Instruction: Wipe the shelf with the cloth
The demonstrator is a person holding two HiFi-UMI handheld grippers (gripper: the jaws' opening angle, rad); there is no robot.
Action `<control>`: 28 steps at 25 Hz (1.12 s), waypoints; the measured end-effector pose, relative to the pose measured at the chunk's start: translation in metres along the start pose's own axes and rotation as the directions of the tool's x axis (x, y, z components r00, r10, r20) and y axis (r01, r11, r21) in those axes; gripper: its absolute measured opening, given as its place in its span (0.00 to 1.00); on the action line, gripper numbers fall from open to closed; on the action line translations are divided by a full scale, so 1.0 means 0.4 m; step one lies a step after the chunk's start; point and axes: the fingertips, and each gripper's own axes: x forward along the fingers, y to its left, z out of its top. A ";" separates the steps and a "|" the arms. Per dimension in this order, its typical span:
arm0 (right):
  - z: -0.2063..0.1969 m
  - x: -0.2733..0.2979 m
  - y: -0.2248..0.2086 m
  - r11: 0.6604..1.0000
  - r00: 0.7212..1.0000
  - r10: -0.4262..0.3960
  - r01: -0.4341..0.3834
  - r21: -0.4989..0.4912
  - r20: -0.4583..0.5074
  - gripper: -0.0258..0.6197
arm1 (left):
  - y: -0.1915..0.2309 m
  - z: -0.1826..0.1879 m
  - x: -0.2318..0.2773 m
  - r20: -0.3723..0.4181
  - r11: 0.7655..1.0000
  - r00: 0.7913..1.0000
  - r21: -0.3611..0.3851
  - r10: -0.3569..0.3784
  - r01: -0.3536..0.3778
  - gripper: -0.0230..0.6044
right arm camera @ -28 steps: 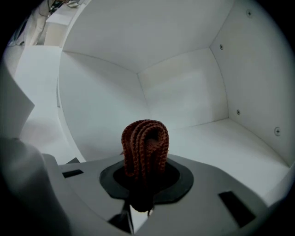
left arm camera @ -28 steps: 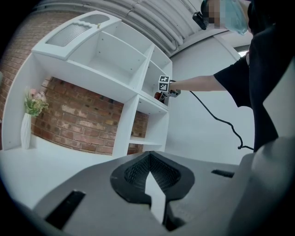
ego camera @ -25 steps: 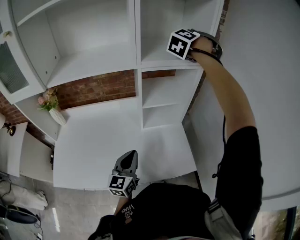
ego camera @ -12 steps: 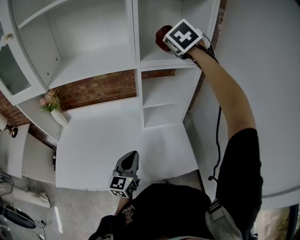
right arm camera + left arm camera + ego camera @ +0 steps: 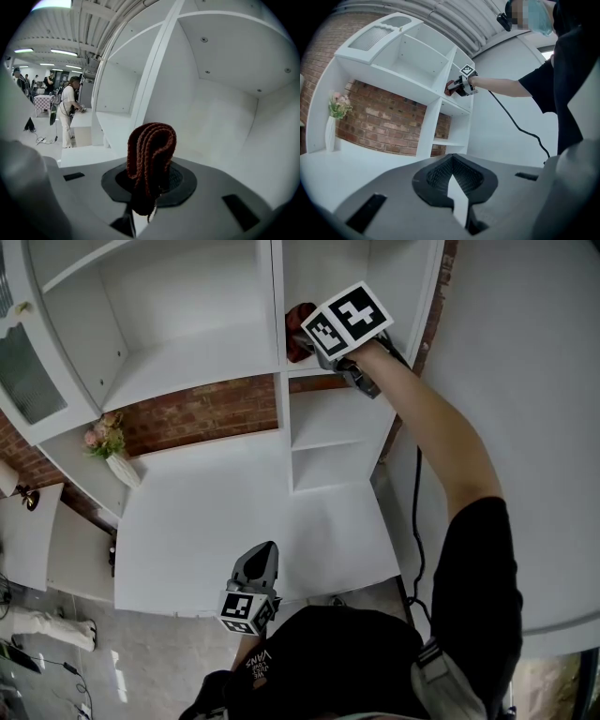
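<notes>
The right gripper (image 5: pixel 307 337) clamped a folded rust-red cloth (image 5: pixel 151 150) beside the shelf's (image 5: pixel 187 362) divider. The left gripper (image 5: pixel 259 562) hung empty, jaws together.

— Inspector: Your right gripper (image 5: pixel 146 190) has its jaws closed on a folded rust-brown cloth (image 5: pixel 151 150), which stands upright between them.
— Operator: And ahead of it?
— Inspector: You face a white shelf compartment (image 5: pixel 225 117). A person (image 5: pixel 68 110) stands far left.

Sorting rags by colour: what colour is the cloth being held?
The cloth is reddish-brown, ribbed; clearest in the right gripper view.
</notes>
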 end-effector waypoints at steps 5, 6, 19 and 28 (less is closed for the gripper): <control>-0.024 0.005 -0.002 0.999 0.999 -0.028 0.027 -0.040 -0.028 0.15 | -0.012 0.002 0.011 0.001 1.000 1.000 -0.002 -0.017 0.017 0.04; -0.029 0.003 -0.008 0.998 0.999 -0.037 0.036 -0.050 -0.033 0.15 | -0.017 0.003 0.016 0.001 1.000 1.000 -0.002 -0.023 0.023 0.04; -0.177 -0.139 -0.184 0.959 0.955 -0.254 0.227 -0.170 -0.156 0.15 | -0.089 -0.009 0.089 -0.015 0.991 0.991 0.003 -0.132 0.132 0.04; -0.282 -0.244 -0.308 0.866 0.853 -0.461 0.374 -0.331 -0.244 0.15 | -0.130 -0.023 0.126 -0.034 0.981 0.981 0.002 -0.191 0.192 0.04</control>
